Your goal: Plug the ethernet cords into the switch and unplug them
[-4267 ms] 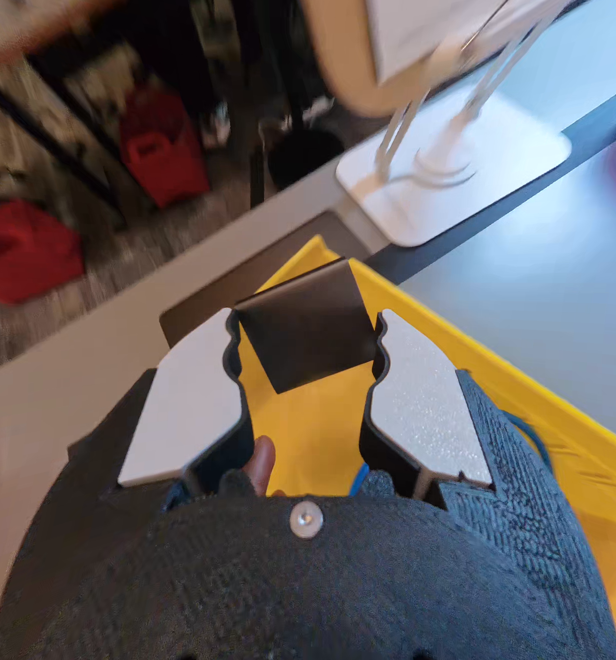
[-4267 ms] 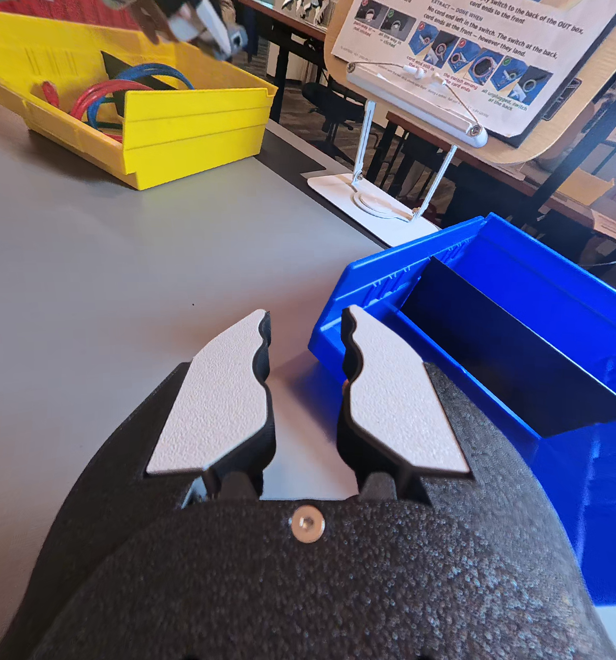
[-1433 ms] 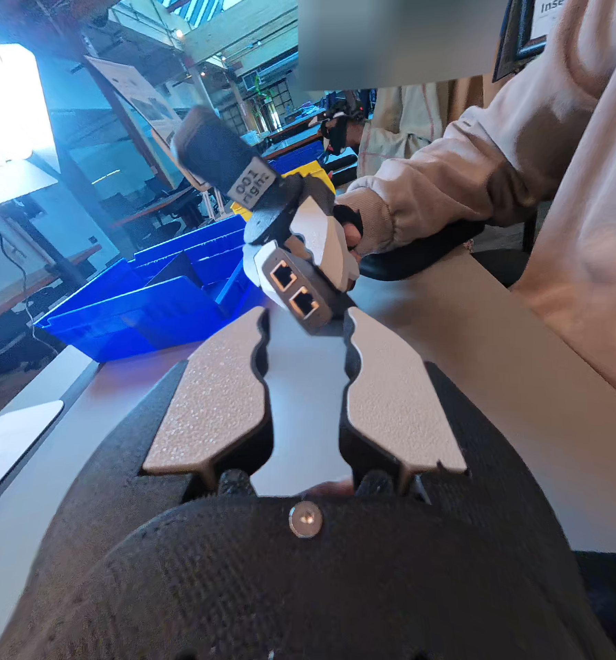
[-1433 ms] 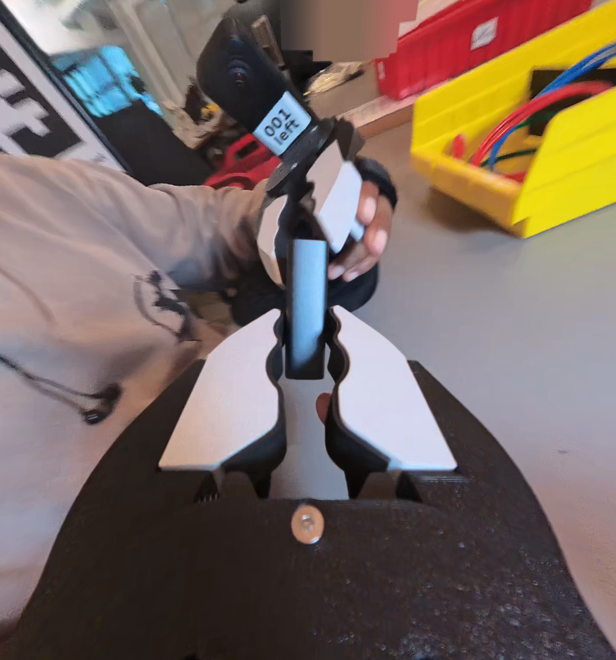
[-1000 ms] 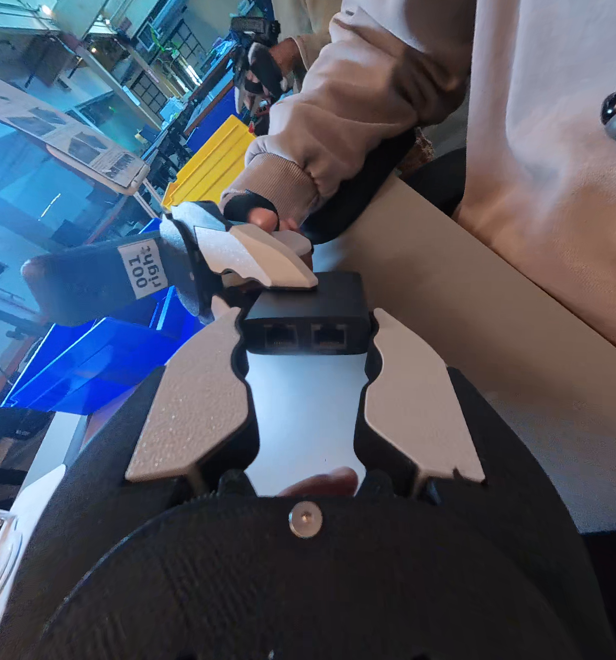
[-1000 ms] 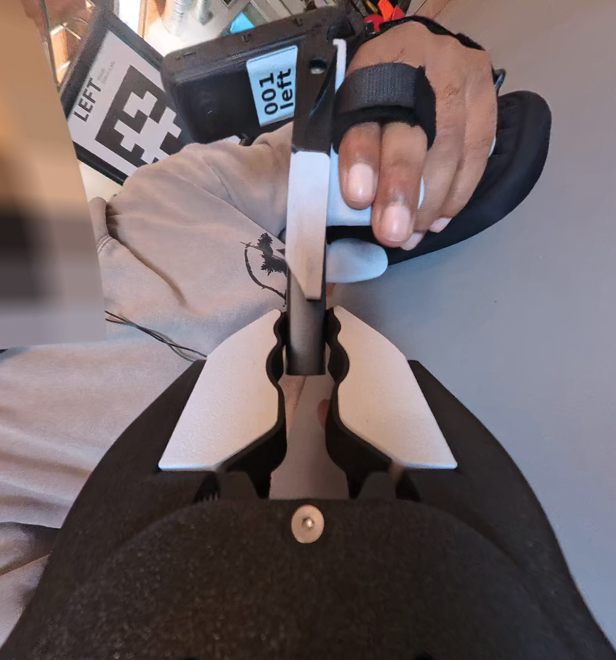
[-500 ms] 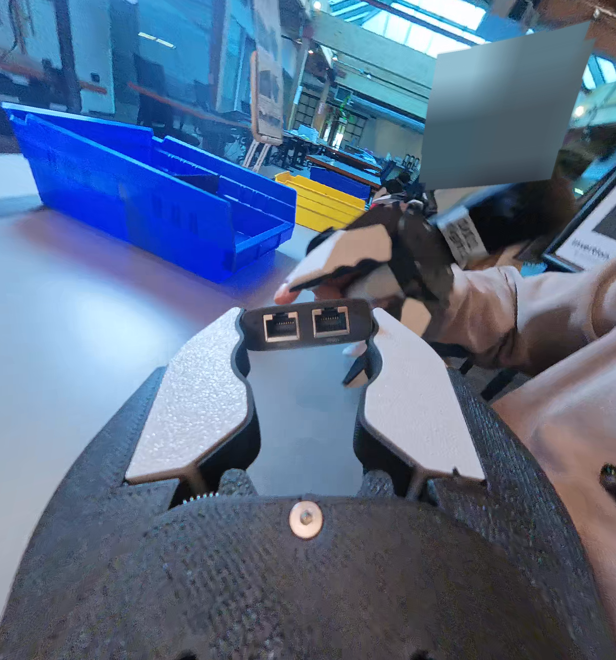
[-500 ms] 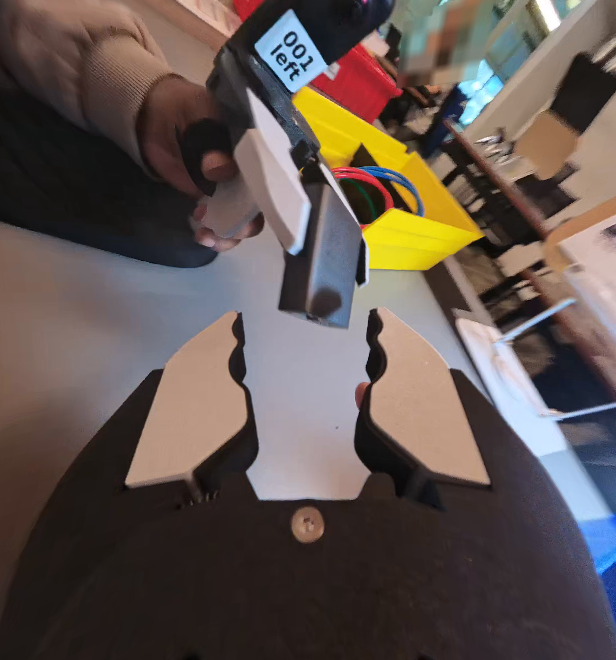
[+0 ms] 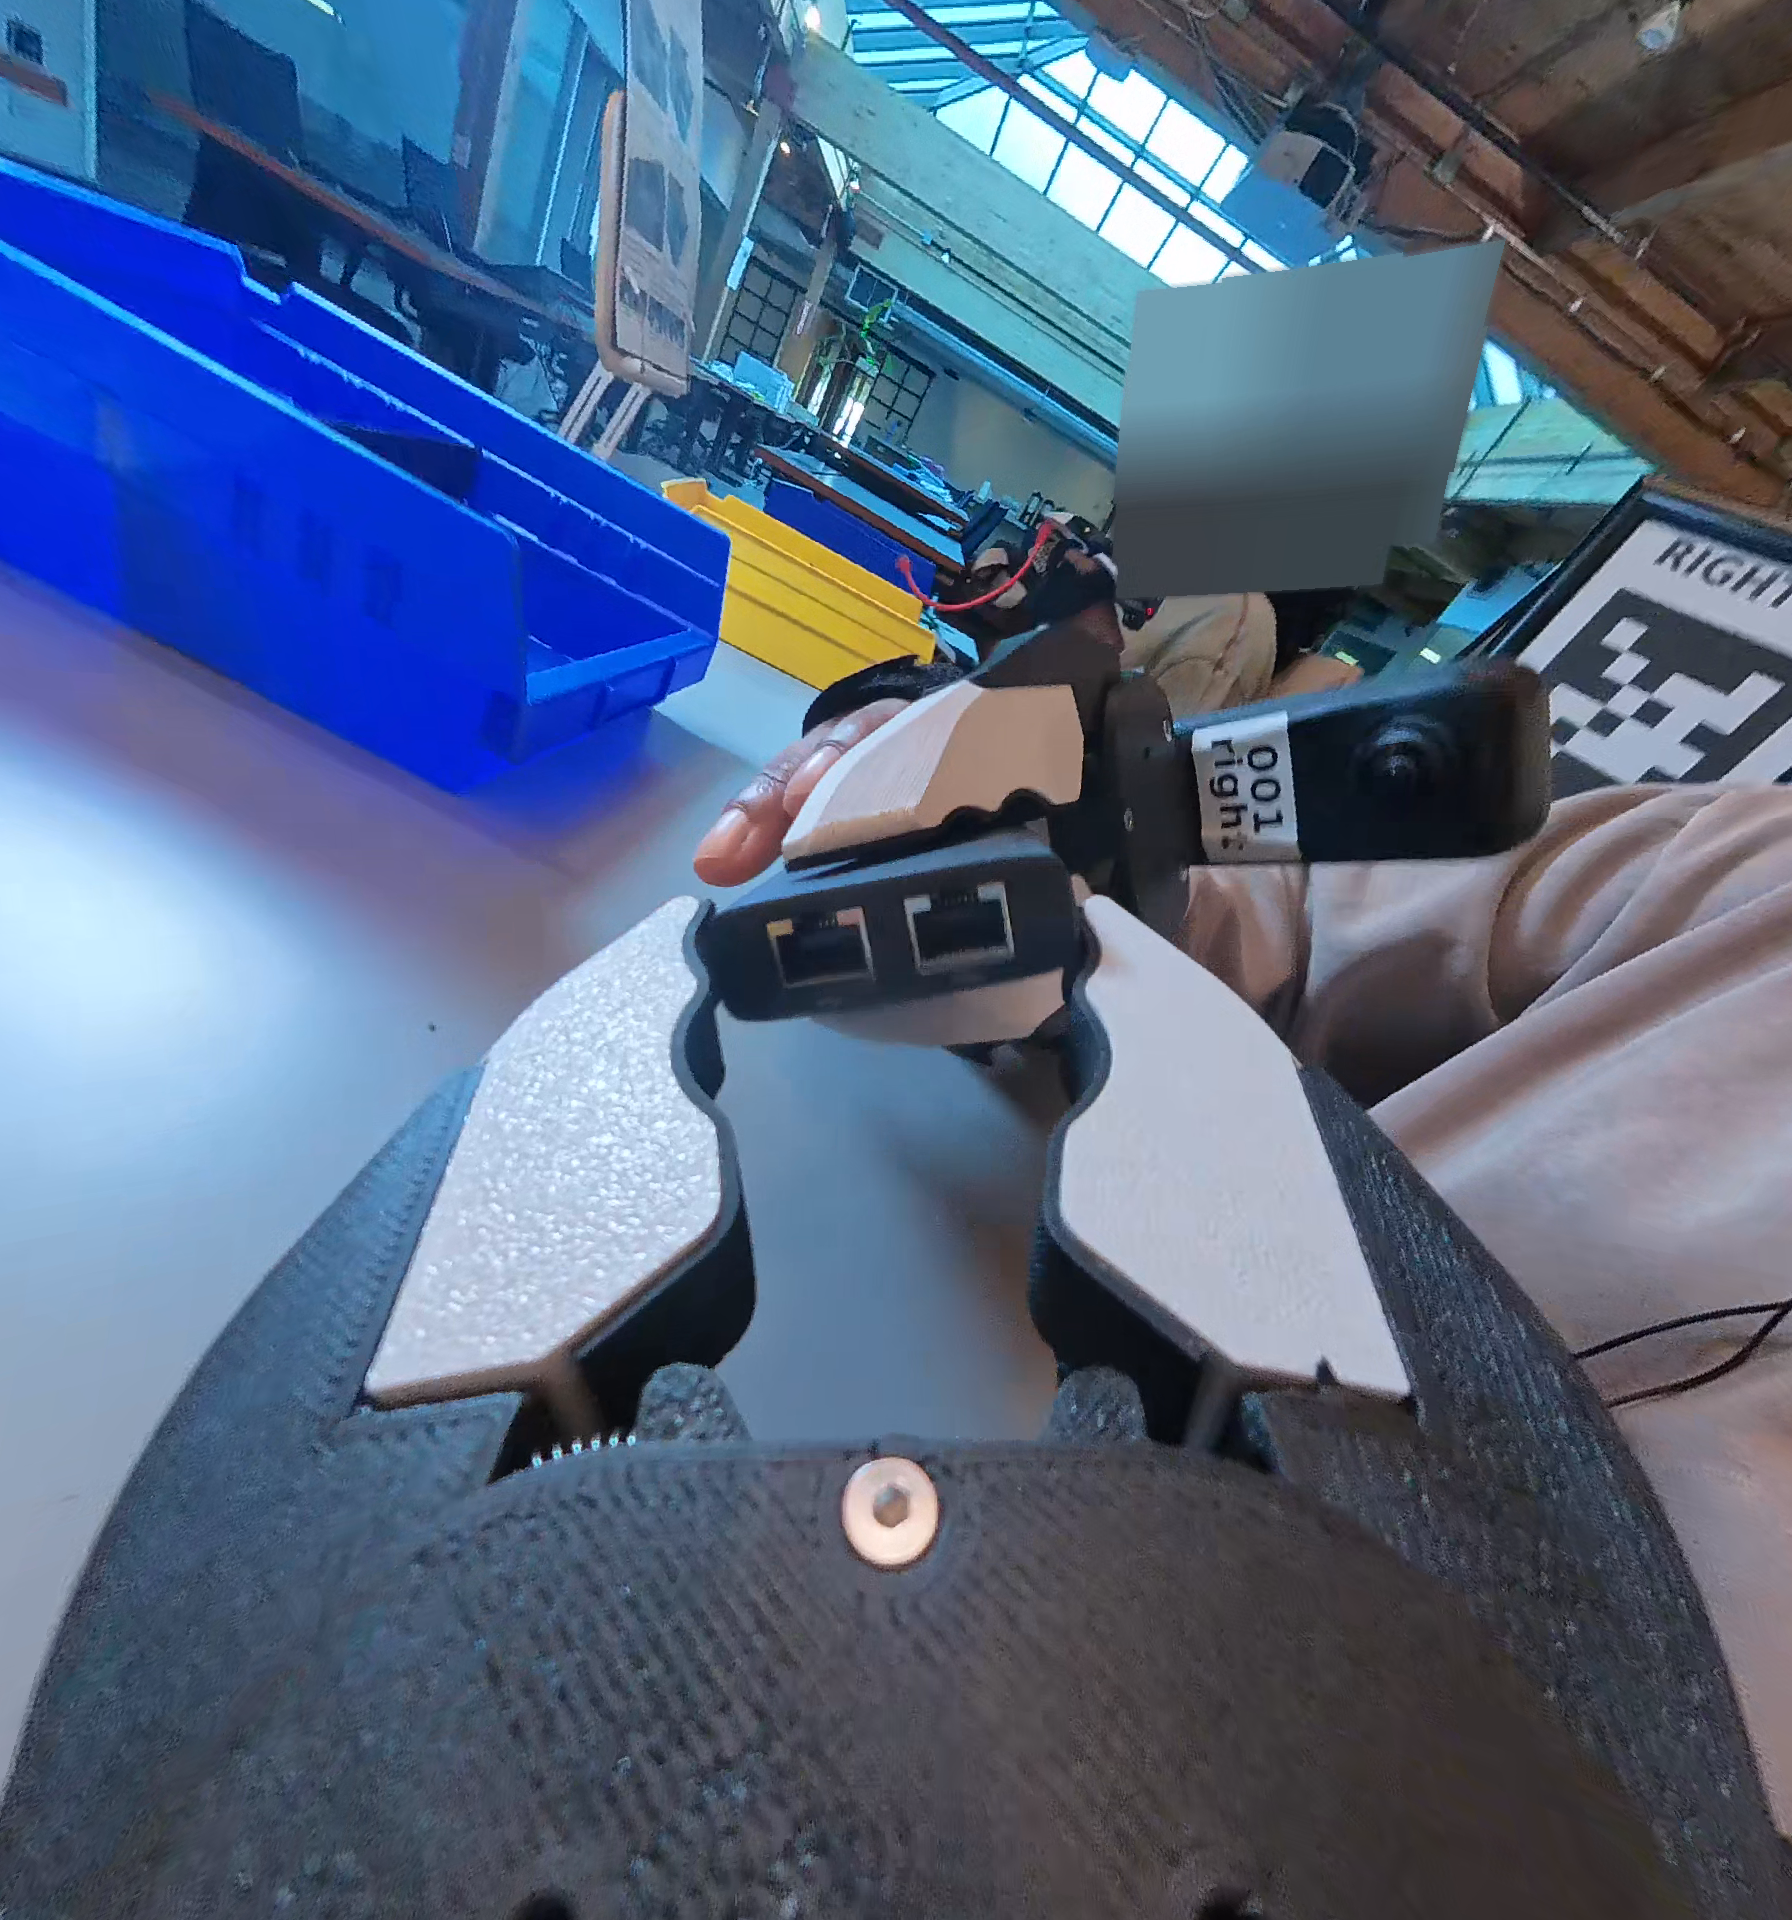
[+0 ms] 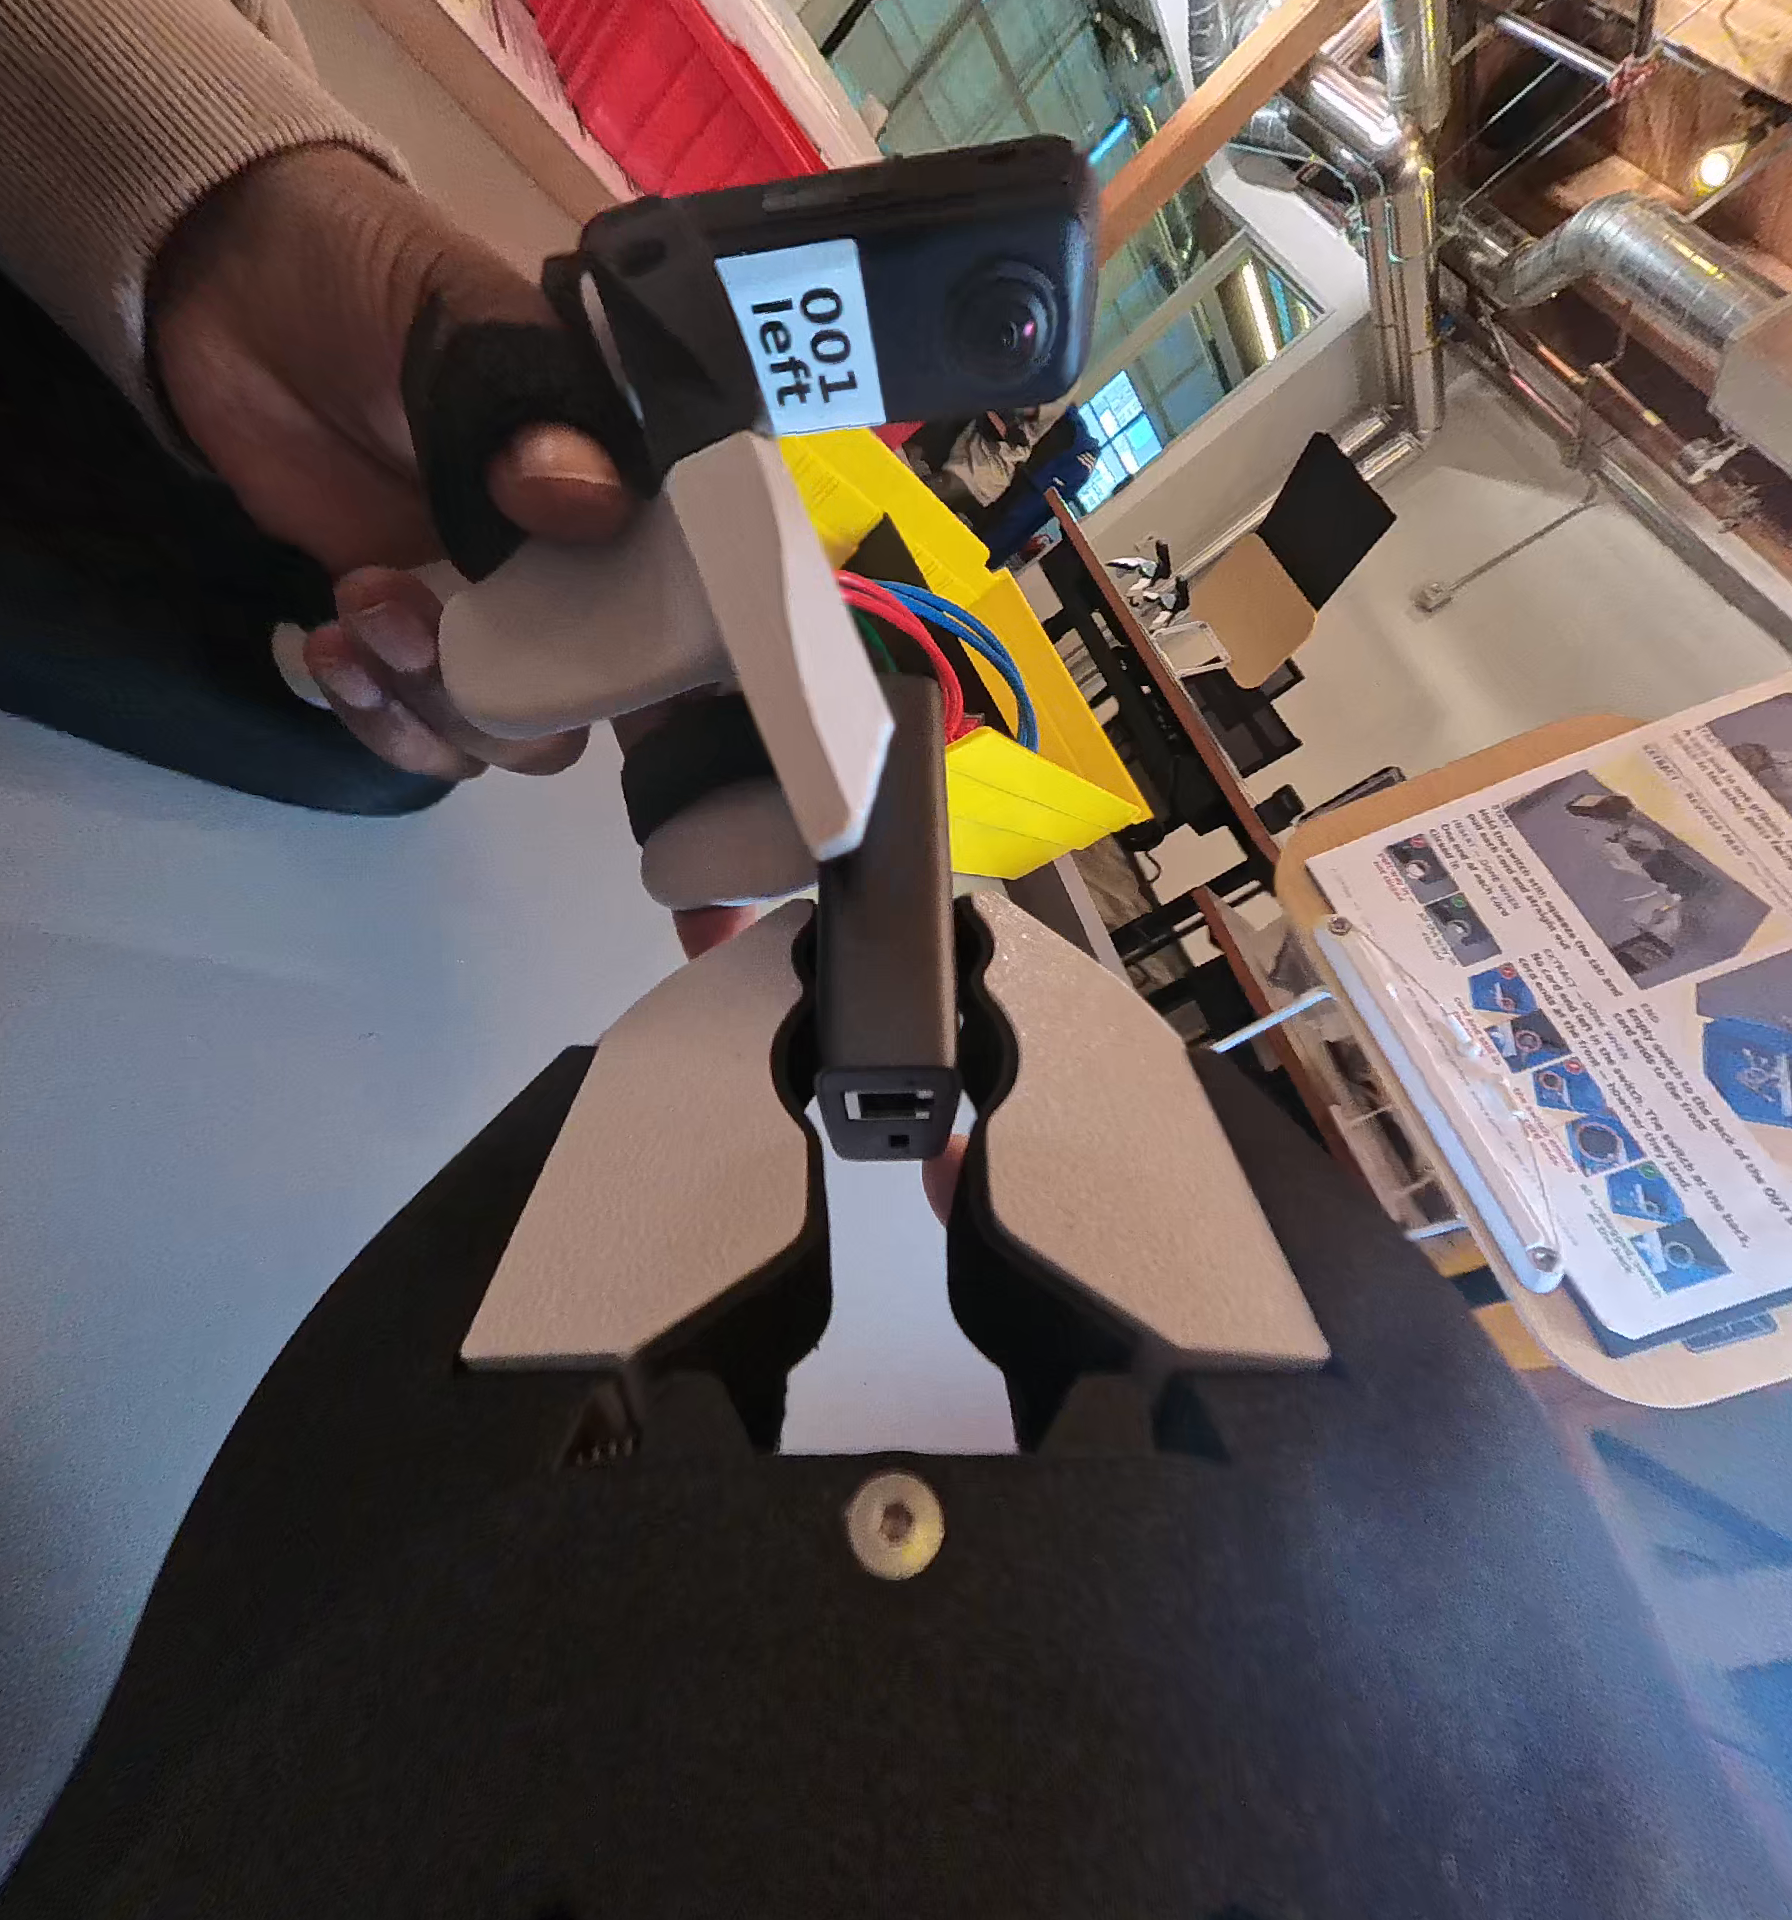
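Observation:
A small black switch [image 9: 892,951] hangs above the grey table with two empty ports facing the left wrist camera. My left gripper [image 9: 892,925] is shut on its two sides. My right gripper [image 9: 902,894] comes in from the right and clamps it from above and below. In the right wrist view my right gripper [image 10: 884,935] is shut on the near end of the switch [image 10: 884,997], whose single end port faces the camera. My left gripper [image 10: 819,790] holds the far end. Red, blue and green cords [image 10: 933,644] lie coiled in a yellow bin [image 10: 1027,790].
A long blue bin [image 9: 352,582] stands on the grey table [image 9: 196,987] to the left, with the yellow bin [image 9: 809,603] beyond it. An instruction sheet on a stand [image 10: 1598,997] is at the right. The person's beige sleeve [image 9: 1494,987] fills the right side. The tips of both grippers are at nearly the same place.
Half a second ago my right gripper was open and clear of the switch; now it is shut on the switch. My left gripper has kept hold of the switch throughout.

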`<state>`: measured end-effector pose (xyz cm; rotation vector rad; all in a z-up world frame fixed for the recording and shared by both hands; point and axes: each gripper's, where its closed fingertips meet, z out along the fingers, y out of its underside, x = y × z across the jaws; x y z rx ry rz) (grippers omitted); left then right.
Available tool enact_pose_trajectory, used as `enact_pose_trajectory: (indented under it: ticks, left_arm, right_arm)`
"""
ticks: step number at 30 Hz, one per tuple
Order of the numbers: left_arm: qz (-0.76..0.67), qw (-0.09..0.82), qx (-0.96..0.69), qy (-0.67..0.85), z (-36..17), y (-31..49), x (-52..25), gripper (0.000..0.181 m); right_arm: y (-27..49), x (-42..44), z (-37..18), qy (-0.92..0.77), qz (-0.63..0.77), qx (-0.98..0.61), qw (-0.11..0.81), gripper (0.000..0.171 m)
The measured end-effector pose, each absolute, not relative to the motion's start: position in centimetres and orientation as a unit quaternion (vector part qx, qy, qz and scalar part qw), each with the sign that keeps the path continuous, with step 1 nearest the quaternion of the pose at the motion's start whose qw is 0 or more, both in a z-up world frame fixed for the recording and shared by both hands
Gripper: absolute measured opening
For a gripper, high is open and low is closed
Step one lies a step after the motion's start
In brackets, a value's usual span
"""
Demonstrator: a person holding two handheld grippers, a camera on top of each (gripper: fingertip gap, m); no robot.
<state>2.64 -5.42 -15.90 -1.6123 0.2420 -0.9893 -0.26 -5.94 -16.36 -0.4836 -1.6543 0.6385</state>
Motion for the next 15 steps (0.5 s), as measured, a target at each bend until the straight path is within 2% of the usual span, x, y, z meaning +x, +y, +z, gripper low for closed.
enact_pose_trajectory:
  ticks: [1,3,5,7,10,12,15]
  left_arm:
    - [-0.405,0.589,-0.689,0.116,-15.6,-5.5,2.4,0.062]
    - [-0.335,0.628,-0.688,0.143,-14.5,-5.6,0.7,0.049]
    - [-0.231,0.664,-0.697,0.143,-12.9,-5.3,-3.0,0.055]
    - [-0.112,0.675,-0.717,0.130,-11.2,-5.4,-8.1,0.050]
    - [0.045,0.611,-0.784,0.098,-11.3,-6.0,-16.4,0.050]
    - [0.112,0.525,-0.840,0.074,-13.4,-6.6,-21.1,0.050]
    - [0.077,0.412,-0.907,0.029,-18.2,-6.5,-23.8,0.056]
  right_arm:
    - [-5.8,-0.2,-16.1,-0.712,0.290,-0.219,0.601,0.022]
    - [-5.0,0.1,-15.2,-0.701,0.313,-0.244,0.593,0.022]
    - [-3.3,0.7,-14.0,-0.685,0.338,-0.276,0.584,0.022]
    - [-1.2,1.3,-13.0,-0.668,0.352,-0.305,0.580,0.022]
    - [1.7,2.1,-12.5,-0.657,0.361,-0.345,0.565,0.022]
    - [3.1,2.4,-13.1,-0.654,0.368,-0.368,0.548,0.022]
    - [4.2,2.6,-14.8,-0.648,0.379,-0.392,0.532,0.022]
